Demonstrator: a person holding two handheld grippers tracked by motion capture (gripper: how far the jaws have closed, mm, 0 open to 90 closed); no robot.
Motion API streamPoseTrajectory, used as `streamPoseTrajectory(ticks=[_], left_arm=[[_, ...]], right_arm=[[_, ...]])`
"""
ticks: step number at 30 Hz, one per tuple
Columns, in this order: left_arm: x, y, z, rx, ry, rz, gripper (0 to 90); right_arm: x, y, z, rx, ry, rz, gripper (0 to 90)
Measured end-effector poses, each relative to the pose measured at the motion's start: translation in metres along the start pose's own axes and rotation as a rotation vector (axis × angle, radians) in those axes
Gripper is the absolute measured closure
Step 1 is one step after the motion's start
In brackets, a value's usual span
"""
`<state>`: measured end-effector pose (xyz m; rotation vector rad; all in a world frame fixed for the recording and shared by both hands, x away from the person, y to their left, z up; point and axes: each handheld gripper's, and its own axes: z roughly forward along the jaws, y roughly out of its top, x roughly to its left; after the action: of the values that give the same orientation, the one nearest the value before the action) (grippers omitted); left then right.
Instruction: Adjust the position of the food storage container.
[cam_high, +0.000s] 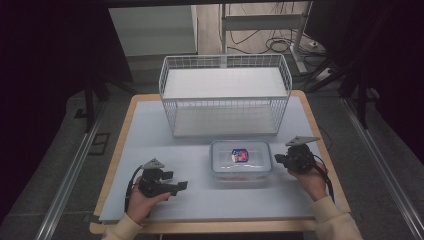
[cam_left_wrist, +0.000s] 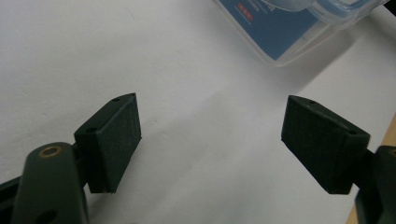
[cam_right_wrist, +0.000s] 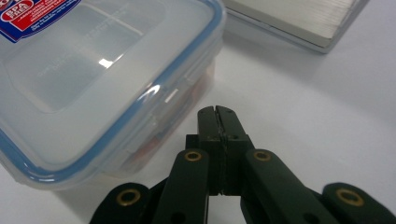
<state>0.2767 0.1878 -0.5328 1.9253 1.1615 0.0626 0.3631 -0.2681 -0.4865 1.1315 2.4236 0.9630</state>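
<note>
The clear rectangular plastic container with a blue-rimmed lid (cam_high: 241, 161) sits at the table's near centre, long axis running left-right, its right end just left of the closed, empty right gripper (cam_high: 278, 159), while the wide-open, empty left gripper (cam_high: 183, 185) waits farther off.

The lidded container (cam_high: 241, 161) sits just before the wire basket (cam_high: 225, 95).

A dim room surrounds a light wooden table (cam_high: 320, 137) at the frame's centre, topped by a pale grey mat (cam_high: 150, 150). Grey floor (cam_high: 65, 130) spreads on both sides, with metal rails (cam_high: 67, 177) running diagonally. Upper right, cables (cam_high: 272, 42) lie beside a white metal frame (cam_high: 260, 22).
</note>
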Motion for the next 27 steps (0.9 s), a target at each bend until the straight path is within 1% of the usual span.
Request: streamPoseTrajectory(ticks=[4,7,9,13,18,22,26,27], left_arm=[[0.001,0.000,0.000,0.000,0.001,-0.003,19.6],[0.000,0.000,0.000,0.001,0.001,-0.001,19.6],[0.001,0.000,0.000,0.001,0.001,-0.002,19.6],[0.001,0.000,0.000,-0.001,0.002,-0.003,19.6],[0.001,0.000,-0.001,-0.004,0.004,-0.007,19.6],[0.001,0.000,-0.001,-0.002,0.004,-0.007,19.6],[0.002,0.000,-0.001,-0.002,0.003,-0.008,19.6],[0.002,0.000,-0.001,-0.003,0.004,-0.008,19.6]], right_arm=[[0.004,0.002,0.004,0.005,0.003,-0.004,90.0],[0.007,0.005,0.006,0.004,0.007,-0.016,90.0],[0.010,0.007,0.008,0.016,-0.022,-0.036,90.0],[0.012,0.007,0.011,0.025,-0.023,-0.040,90.0],[0.019,0.011,0.016,0.022,-0.019,-0.055,90.0],[0.025,0.013,0.019,0.020,-0.006,-0.068,90.0],[0.035,0.018,0.026,0.008,-0.011,-0.082,90.0],[0.035,0.018,0.026,0.008,-0.011,-0.082,90.0]])
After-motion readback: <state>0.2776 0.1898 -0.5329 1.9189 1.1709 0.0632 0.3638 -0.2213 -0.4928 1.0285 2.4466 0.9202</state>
